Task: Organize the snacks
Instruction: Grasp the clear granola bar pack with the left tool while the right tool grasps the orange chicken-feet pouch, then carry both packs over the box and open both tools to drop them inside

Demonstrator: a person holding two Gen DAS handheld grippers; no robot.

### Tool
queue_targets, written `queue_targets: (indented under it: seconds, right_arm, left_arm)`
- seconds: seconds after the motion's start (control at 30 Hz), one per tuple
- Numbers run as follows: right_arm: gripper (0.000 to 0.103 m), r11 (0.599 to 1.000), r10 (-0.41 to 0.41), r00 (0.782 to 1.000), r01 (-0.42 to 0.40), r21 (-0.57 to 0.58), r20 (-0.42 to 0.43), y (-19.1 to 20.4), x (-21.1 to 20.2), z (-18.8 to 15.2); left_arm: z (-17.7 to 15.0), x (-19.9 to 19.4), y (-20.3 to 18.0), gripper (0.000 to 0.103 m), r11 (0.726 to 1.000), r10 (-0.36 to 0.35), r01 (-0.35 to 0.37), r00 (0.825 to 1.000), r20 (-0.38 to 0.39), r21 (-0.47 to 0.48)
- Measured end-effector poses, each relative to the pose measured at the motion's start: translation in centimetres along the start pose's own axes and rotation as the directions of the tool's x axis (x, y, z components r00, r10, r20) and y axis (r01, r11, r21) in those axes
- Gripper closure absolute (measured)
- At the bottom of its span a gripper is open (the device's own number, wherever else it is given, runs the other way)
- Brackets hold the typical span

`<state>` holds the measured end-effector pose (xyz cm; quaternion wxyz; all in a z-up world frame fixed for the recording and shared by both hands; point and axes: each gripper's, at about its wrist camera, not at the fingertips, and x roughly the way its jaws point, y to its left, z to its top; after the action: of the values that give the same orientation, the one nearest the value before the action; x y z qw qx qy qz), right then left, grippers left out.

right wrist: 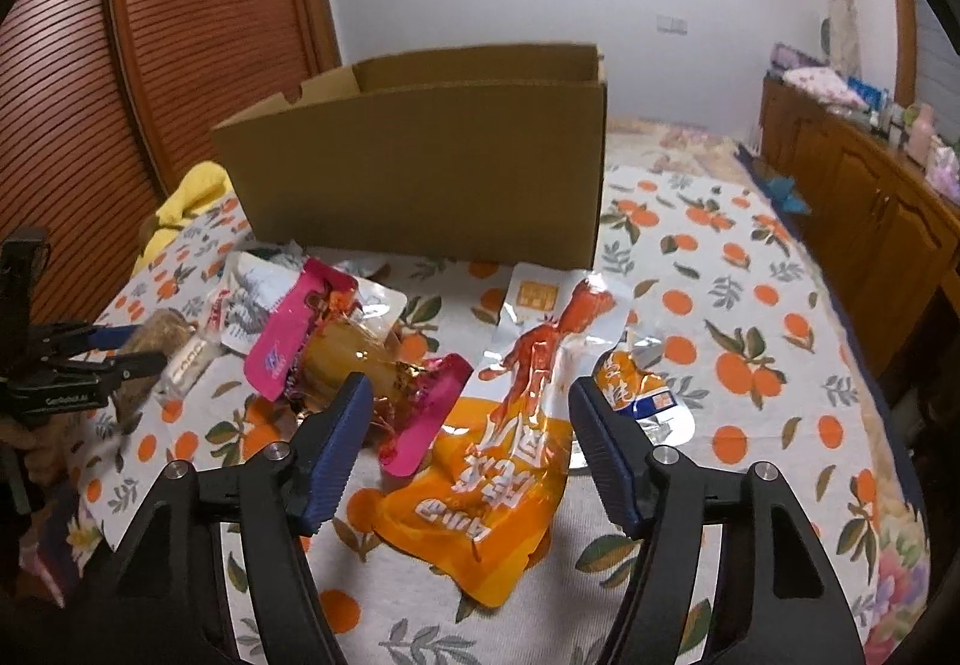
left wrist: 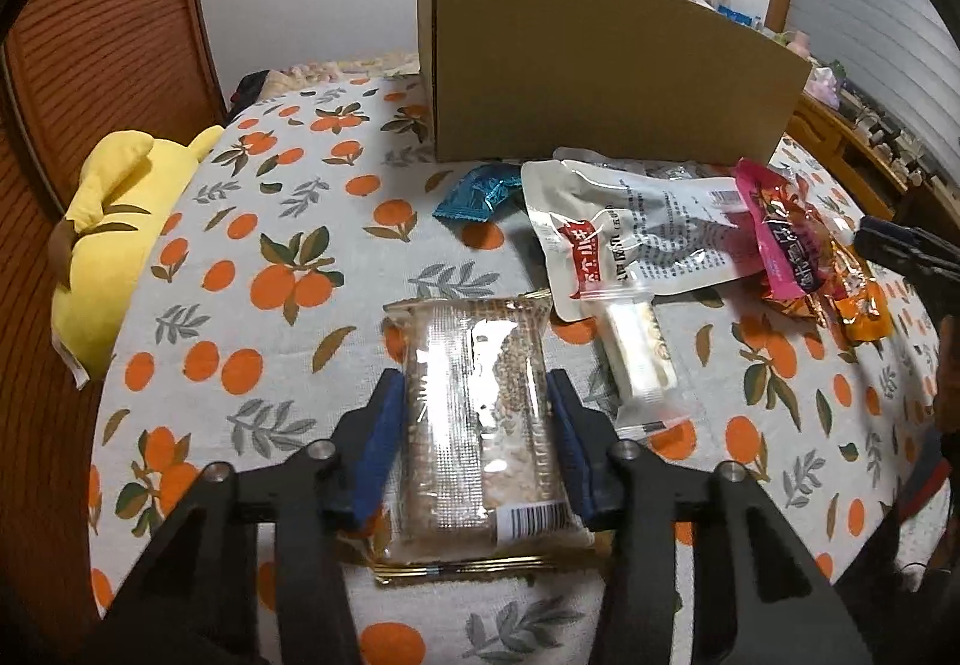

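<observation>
My left gripper [left wrist: 474, 386] straddles a clear pack of brown grain bars [left wrist: 477, 413] lying on the cloth; its blue pads touch or nearly touch both sides. Beyond lie a blue candy wrapper [left wrist: 477, 192], a white pouch [left wrist: 636, 239], a small clear-wrapped white bar [left wrist: 636, 353] and a pink pack [left wrist: 774, 227]. My right gripper [right wrist: 471, 395] is open over an orange pouch [right wrist: 492, 461], with the pink pack [right wrist: 354, 359] at its left finger. An open cardboard box [right wrist: 432, 167] stands behind the snacks; it also shows in the left wrist view [left wrist: 606, 77].
The snacks lie on a bed with an orange-print cloth [left wrist: 288, 269]. A yellow plush toy [left wrist: 114, 239] lies at the left edge. A wooden slatted headboard [right wrist: 198, 35] stands behind. Wooden cabinets [right wrist: 864, 197] with clutter line the right side.
</observation>
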<state>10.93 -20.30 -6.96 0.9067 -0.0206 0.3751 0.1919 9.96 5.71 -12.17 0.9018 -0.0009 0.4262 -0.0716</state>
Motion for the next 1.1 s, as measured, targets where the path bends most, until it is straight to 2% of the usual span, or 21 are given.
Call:
queue_targets:
  seconds: [0.2, 0.33, 0.37, 0.43, 0.57, 0.83, 1.1]
  right_arm:
    - [0.034, 1.000, -0.024, 0.996, 0.025, 0.014, -0.082, -1.1, 2.5, 0.4]
    - [0.036, 0.999, -0.044, 0.990, 0.041, -0.025, -0.132, -0.8, 4.0, 0.1]
    - [0.038, 0.998, -0.059, 0.990, 0.054, -0.042, -0.130, -0.7, 4.1, 0.1]
    - [0.051, 0.997, -0.062, 0.990, 0.057, -0.042, -0.125, -0.8, 3.8, 0.1]
    - [0.058, 0.997, -0.068, 0.990, 0.063, -0.050, -0.122, -1.0, 3.1, -0.1]
    - [0.059, 0.999, -0.035, 0.995, 0.032, -0.032, -0.091, -1.4, 1.2, -0.2]
    - [0.059, 0.999, -0.005, 1.000, 0.004, -0.046, -0.021, -0.6, -1.8, 1.0]
  left_arm:
    - [0.0, -0.5, 0.3, 0.061, 1.000, 0.000, 0.000, 1.000, 0.006, -0.012]
    - [-0.1, -0.8, 0.5, 0.061, 1.000, -0.002, 0.002, 1.000, 0.017, -0.019]
    - [0.0, -1.0, 0.4, 0.061, 1.000, -0.002, 0.003, 1.000, 0.020, -0.020]
    - [0.0, -1.3, 0.3, 0.061, 1.000, -0.007, 0.008, 1.000, 0.030, -0.022]
    - [0.4, -2.1, 0.0, 0.062, 1.000, -0.008, 0.009, 0.998, 0.054, -0.013]
    - [1.3, -3.9, -1.0, 0.062, 0.999, -0.032, 0.032, 0.994, 0.102, -0.002]
    - [3.0, -5.9, -2.4, 0.062, 0.998, -0.057, 0.053, 0.986, 0.159, 0.031]
